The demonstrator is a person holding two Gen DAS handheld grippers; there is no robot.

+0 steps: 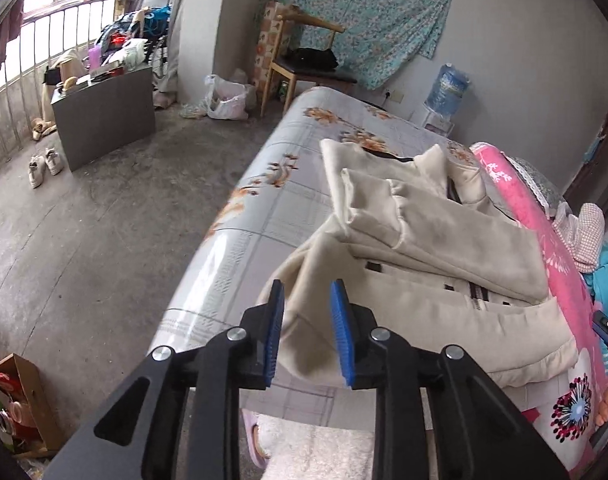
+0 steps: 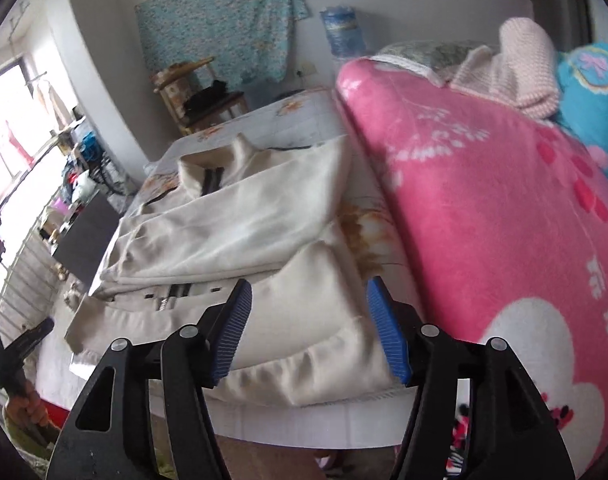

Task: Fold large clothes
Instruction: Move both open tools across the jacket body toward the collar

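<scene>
A cream zip-up jacket [image 1: 424, 240] lies on the bed [image 1: 264, 208], both sleeves folded in over its front. It also shows in the right wrist view [image 2: 240, 216]. My left gripper [image 1: 307, 300] is open, its blue pads on either side of the jacket's near left hem corner, which lies between them. My right gripper [image 2: 308, 296] is open wide just above the jacket's near right hem, holding nothing. The left gripper also shows at the left edge of the right wrist view [image 2: 20, 348], in a hand.
A pink floral blanket [image 2: 504, 208] is heaped along the bed's right side, with a pink knit [image 2: 516, 68] and a blue plush [image 2: 592, 96] on it. A wooden chair [image 1: 304, 60], a grey cabinet [image 1: 104, 116], shoes [image 1: 44, 164] and a water jug [image 1: 448, 88] stand around.
</scene>
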